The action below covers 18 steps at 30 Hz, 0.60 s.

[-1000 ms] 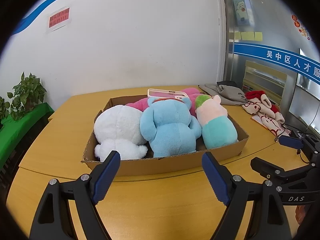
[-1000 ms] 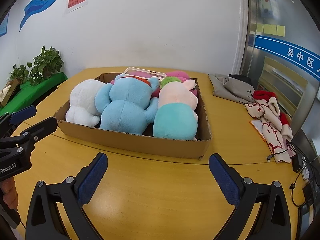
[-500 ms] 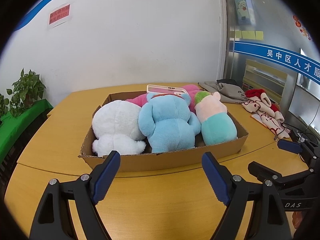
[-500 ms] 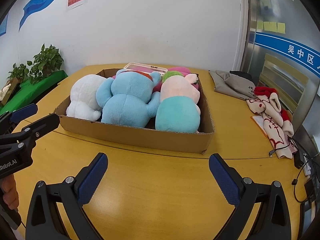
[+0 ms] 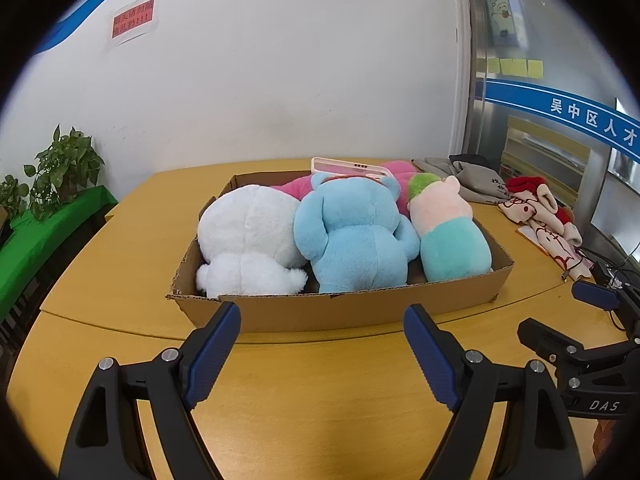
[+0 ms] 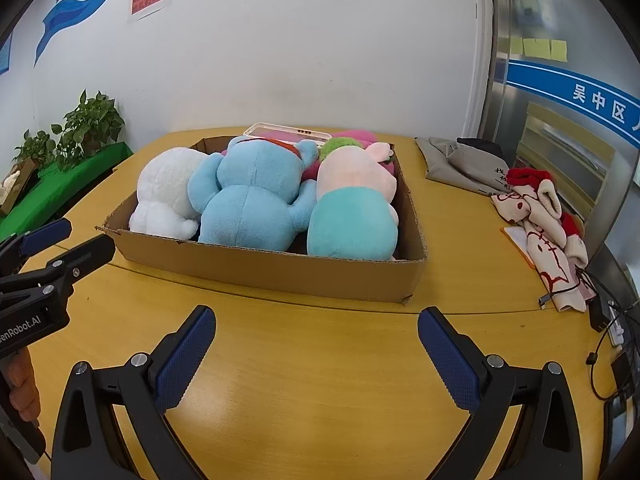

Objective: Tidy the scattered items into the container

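We find the cardboard box (image 6: 280,270) on the wooden table (image 6: 320,380) holding 3 large plush toys: white (image 6: 166,196), blue (image 6: 252,200), pink-and-teal (image 6: 354,216). We judge them light, soft and compressible, best pinched at a limb or ear. Both the left gripper (image 5: 322,352) and right gripper (image 6: 316,354) stand wide apart, holding nothing, short of the box.

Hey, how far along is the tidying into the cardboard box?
Mostly done: the white plush, blue plush bear and pink-and-teal plush lie in the brown cardboard box. Nothing in hand: left gripper and right gripper are open and empty. Possibly left: the red-and-cream cloth pile on the table.
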Available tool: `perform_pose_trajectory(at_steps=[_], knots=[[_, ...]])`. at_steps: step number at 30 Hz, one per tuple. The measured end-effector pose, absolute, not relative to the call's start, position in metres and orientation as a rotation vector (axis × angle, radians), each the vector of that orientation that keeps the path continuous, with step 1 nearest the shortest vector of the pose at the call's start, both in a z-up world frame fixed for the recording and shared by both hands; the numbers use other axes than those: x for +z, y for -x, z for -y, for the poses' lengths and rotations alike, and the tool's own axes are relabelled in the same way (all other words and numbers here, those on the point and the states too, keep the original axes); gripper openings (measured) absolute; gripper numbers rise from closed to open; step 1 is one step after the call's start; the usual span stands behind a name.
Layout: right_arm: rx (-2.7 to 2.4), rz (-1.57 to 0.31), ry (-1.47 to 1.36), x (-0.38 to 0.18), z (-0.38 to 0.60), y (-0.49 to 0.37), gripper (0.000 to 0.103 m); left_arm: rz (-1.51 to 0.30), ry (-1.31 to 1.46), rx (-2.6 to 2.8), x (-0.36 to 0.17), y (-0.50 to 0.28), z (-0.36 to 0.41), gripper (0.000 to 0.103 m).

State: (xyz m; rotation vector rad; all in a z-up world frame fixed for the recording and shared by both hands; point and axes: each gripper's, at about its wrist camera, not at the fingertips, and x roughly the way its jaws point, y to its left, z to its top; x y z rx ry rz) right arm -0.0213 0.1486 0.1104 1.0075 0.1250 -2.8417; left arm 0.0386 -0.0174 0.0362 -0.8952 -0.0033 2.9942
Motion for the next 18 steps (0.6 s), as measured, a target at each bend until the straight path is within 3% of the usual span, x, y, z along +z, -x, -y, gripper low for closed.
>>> perform_pose_trajectory(at_steps=[18], knots=[[-2.844,-0.111,-1.014,0.1018,-0.1460,0.0245,0.103,-0.045,0.925,2.976,0.0265,-0.0374,0.0102,0.084]])
